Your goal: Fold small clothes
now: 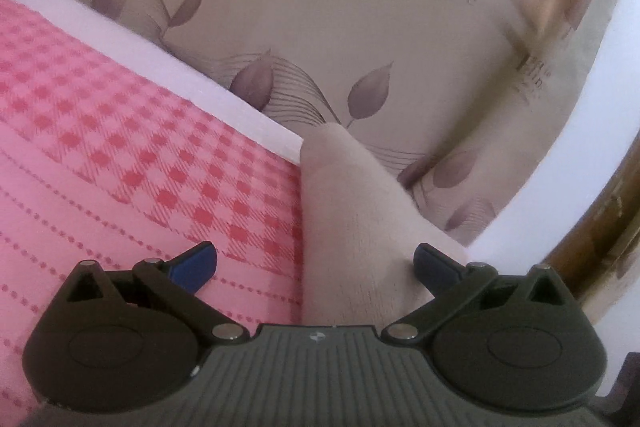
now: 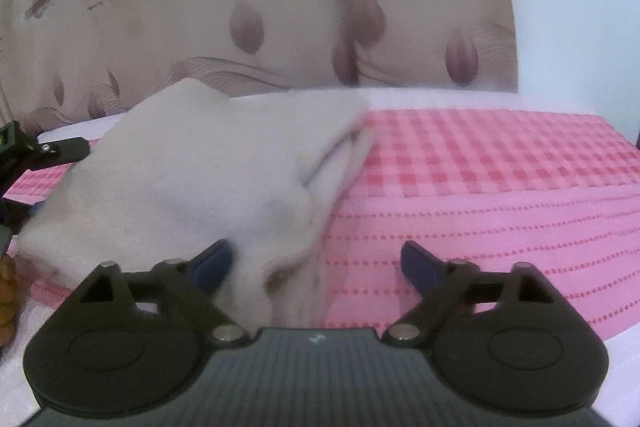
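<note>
A: How is the left gripper (image 1: 316, 263) seen to stand?

B: Its jaws are spread wide, and nothing is clamped. A folded cream garment (image 1: 352, 227) is seen between the blue fingertips (image 1: 196, 263), and no pad is pressed on it.

A: And the right gripper (image 2: 316, 263)?

B: It is likewise spread wide. The near corner of the garment (image 2: 192, 183) is found just beside its left fingertip (image 2: 212, 267); whether cloth and tip touch cannot be told through the blur. Nothing is gripped.

A: Where is the garment laid?

B: It is laid on a pink checked cloth (image 2: 480, 179), folded into a thick bundle, towards the cloth's left side in the right wrist view. Its far corner is carried to the cloth's far edge, where a white border (image 1: 160, 55) is shown. Loose layers are seen at its right-hand side.

A: What is seen beyond?

B: A beige curtain (image 1: 320, 27) printed with leaves is seen behind the far edge.
</note>
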